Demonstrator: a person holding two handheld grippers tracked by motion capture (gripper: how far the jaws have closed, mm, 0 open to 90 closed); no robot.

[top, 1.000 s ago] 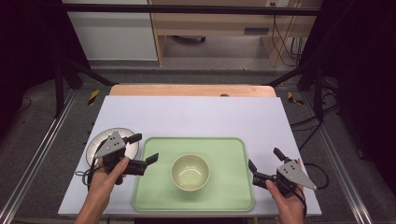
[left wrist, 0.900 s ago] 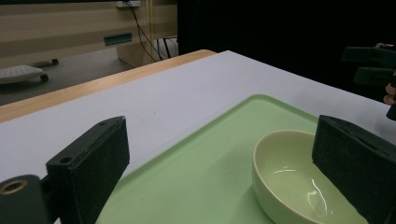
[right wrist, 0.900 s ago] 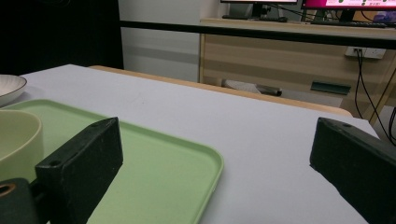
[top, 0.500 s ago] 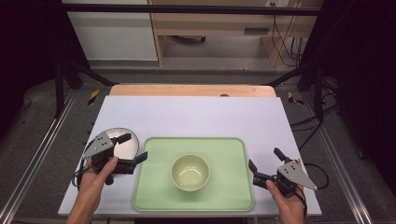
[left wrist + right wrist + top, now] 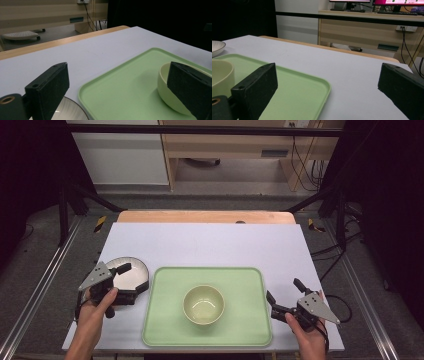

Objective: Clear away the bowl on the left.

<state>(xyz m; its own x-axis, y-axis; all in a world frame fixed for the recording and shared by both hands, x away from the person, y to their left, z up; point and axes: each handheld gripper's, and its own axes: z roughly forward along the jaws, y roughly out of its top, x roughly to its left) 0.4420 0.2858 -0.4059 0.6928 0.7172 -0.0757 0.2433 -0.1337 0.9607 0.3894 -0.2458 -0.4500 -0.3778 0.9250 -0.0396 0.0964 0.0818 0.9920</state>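
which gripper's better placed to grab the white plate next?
Left. The left gripper hangs open right over the white plate, beside the green tray. The right gripper sits open past the tray's far edge, with the bowl between.

High view: even overhead light, pale lavender-white table point(image 5: 210, 245) brightly lit, frame corners and both sides fall to near black. Soft short shadows only. Small highlight inside the cream round ceramic bowl point(image 5: 203, 304); mild sheen on the light green plastic tray point(image 5: 245, 285). Slightly soft, low detail. Left tool view: black jaws at the bottom blurred, upper right dark. Right tool view: near jaws out of focus, background sharper, upper left dark, bright monitor glare at the top right edge.
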